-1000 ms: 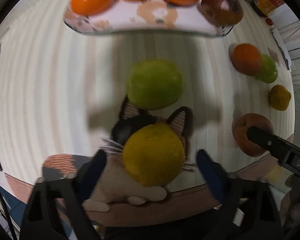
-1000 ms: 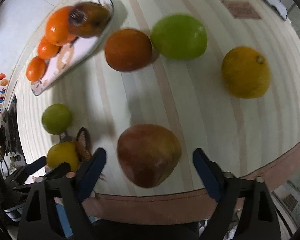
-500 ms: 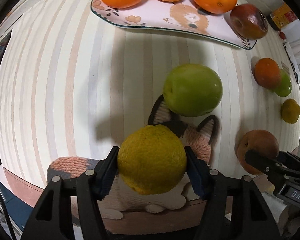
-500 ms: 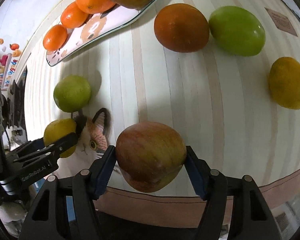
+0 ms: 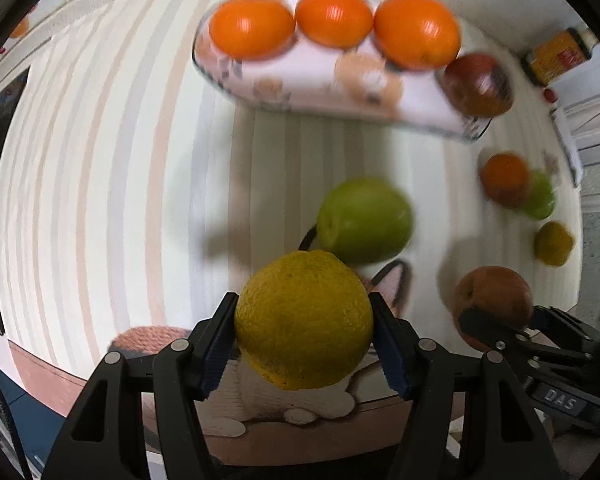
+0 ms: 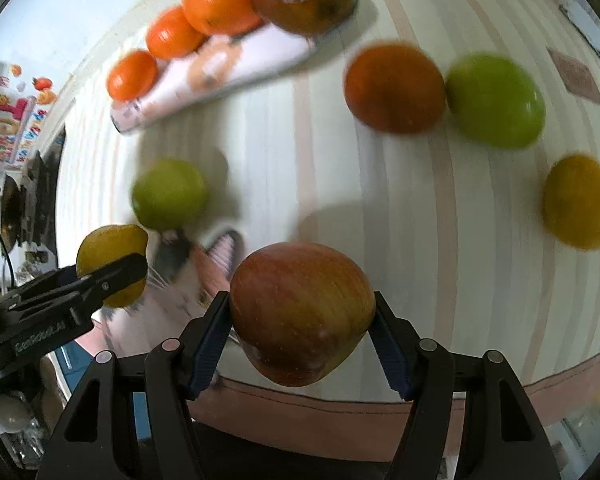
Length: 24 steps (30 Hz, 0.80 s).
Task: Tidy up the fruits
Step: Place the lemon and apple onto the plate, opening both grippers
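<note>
Left gripper (image 5: 304, 344): its blue pads are pressing on both flanks of a yellow citrus (image 5: 303, 320), which is riding clear of the tabletop, above the cat-print mat (image 5: 392, 280). The jaws have just been closing onto it.
Right gripper (image 6: 302, 320): it is clamping a red apple (image 6: 302, 312) between its pads, also off the table near the front edge.
Step in hand: both grippers are carrying fruit, seemingly heading for the plate (image 5: 312, 84) at the far side.
Plate contents: three oranges (image 5: 334, 16) are sitting in a row along it, and a dark red fruit (image 5: 478, 84) is resting at its right end.
Next move: I judge each fruit is needing a free spot on the plate; the bare strip in front of the oranges looks like the only room, so the lowering is calling for care not to nudge the row.
Still loose on the table: a green apple (image 5: 364, 220) just beyond the citrus; farther right a dark orange (image 6: 394, 88) touching a second green apple (image 6: 496, 100), and another yellow citrus (image 6: 580, 202) apart from them.
Look of the held fruit: the citrus is showing dimpled, dull yellow peel; the apple is streaked red over yellow-green.
</note>
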Motion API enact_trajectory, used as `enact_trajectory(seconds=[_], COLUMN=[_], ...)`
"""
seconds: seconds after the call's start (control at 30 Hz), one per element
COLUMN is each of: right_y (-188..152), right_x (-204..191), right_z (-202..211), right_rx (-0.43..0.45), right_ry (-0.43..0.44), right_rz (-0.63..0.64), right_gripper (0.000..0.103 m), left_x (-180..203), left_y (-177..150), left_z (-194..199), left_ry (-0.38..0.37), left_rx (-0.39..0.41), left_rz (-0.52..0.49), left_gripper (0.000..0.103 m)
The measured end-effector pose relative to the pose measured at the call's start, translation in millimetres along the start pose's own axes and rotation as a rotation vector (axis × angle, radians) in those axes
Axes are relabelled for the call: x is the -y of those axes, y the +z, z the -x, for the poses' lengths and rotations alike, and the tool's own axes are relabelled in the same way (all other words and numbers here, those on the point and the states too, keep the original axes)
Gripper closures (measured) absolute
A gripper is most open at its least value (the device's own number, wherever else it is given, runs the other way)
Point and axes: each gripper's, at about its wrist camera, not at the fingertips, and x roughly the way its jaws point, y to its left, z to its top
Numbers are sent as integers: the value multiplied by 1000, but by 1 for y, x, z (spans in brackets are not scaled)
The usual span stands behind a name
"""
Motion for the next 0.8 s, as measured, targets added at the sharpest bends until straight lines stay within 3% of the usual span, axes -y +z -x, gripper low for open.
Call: enact_trajectory(seconds=[0.2,0.3,0.53,0.8], right_y=[39,65,116,123], right_x=[-23,-34,-65,-75], right_z=[30,34,12,-16], right_rx=[107,166,223,227], right_ry=[46,68,1,-40], right_rz=[13,3,75,128], right_gripper=[34,34,34,34], left_x=[-1,-3,-22,-25], left_y=[45,76,127,137], left_z=[54,62,23,0], left_ry=[-77,-82,-108,-126], left_rx=[107,138,79,43], left_rz=[22,40,131,168], left_gripper=[42,42,42,42])
